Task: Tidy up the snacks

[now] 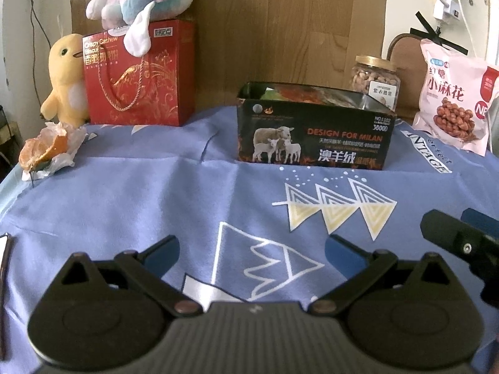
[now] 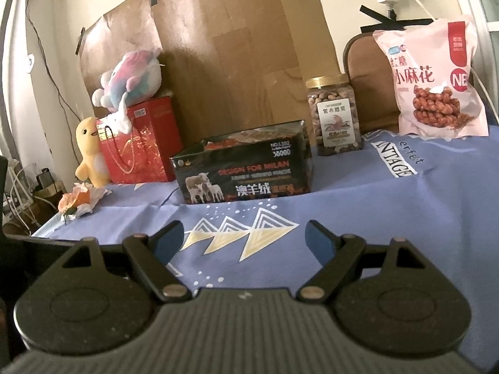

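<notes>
Blue pads line the fingers (image 1: pixel 163 254) of the left gripper (image 1: pixel 252 254), which are spread wide with nothing between them, hovering over the blue patterned cloth (image 1: pixel 140 193) that covers the counter. The right gripper (image 2: pixel 244 239) is likewise spread wide and empty, its blue-padded fingers (image 2: pixel 170 241) above a row of white and yellow triangles printed on the cloth; its tip also shows at the right edge of the left wrist view.

Beyond both grippers stands a black open-topped box (image 1: pixel 315 127) printed with sheep and the words "DESIGN FOR MILAN". Something red and silvery lies inside it, but what it is cannot be told. Behind the box's right corner stands a clear jar of nuts (image 1: pixel 375 78) with a gold lid. Further right of the box, a pink snack bag (image 1: pixel 453 93) picturing twisted dough sticks leans upright against a brown chair back (image 2: pixel 368 87).

Left of the box, well apart from it, stands a red gift bag (image 1: pixel 140 74) with gold cord handles, labelled "Crispy Cashew Biscuit". A pink, blue and white plush toy (image 1: pixel 143 0) lies on top of it, and a yellow plush chick (image 1: pixel 67 81) stands touching its left side. In front of the chick, orange peel lies on crumpled paper (image 1: pixel 51 149) near the counter's edge. Brown board (image 2: pixel 237 53) taped to the wall rises behind the box.
</notes>
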A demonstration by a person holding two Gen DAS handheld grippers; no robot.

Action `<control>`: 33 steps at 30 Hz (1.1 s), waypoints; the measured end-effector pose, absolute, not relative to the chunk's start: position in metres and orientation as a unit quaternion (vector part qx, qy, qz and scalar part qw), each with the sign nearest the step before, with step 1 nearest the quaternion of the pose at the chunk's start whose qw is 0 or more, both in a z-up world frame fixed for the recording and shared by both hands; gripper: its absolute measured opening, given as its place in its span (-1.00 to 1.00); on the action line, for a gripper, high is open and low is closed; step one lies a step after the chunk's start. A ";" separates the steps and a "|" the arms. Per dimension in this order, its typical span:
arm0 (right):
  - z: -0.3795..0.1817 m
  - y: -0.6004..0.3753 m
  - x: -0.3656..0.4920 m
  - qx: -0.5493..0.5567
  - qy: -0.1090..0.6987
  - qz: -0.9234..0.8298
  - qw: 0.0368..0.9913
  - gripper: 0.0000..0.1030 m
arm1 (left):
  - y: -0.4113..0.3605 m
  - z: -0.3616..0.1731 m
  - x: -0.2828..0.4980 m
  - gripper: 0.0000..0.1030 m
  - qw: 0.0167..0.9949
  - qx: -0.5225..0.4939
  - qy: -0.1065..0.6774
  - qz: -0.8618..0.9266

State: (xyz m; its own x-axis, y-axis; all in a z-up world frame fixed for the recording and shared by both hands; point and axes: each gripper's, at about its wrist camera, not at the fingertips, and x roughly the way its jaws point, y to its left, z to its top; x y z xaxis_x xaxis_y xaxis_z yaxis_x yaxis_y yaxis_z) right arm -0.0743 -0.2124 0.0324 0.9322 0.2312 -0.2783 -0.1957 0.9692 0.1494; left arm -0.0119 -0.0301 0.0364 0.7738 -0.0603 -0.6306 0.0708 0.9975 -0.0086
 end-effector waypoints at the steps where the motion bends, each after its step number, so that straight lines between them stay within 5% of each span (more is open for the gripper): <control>1: 0.032 -0.211 -0.074 0.058 0.149 0.109 0.981 0.69 | -0.030 0.036 -0.012 1.00 0.942 0.008 0.334 -0.035; 33: 0.031 -0.215 -0.073 0.066 0.151 0.115 0.980 0.69 | -0.040 0.037 -0.011 1.00 0.939 0.020 0.341 -0.045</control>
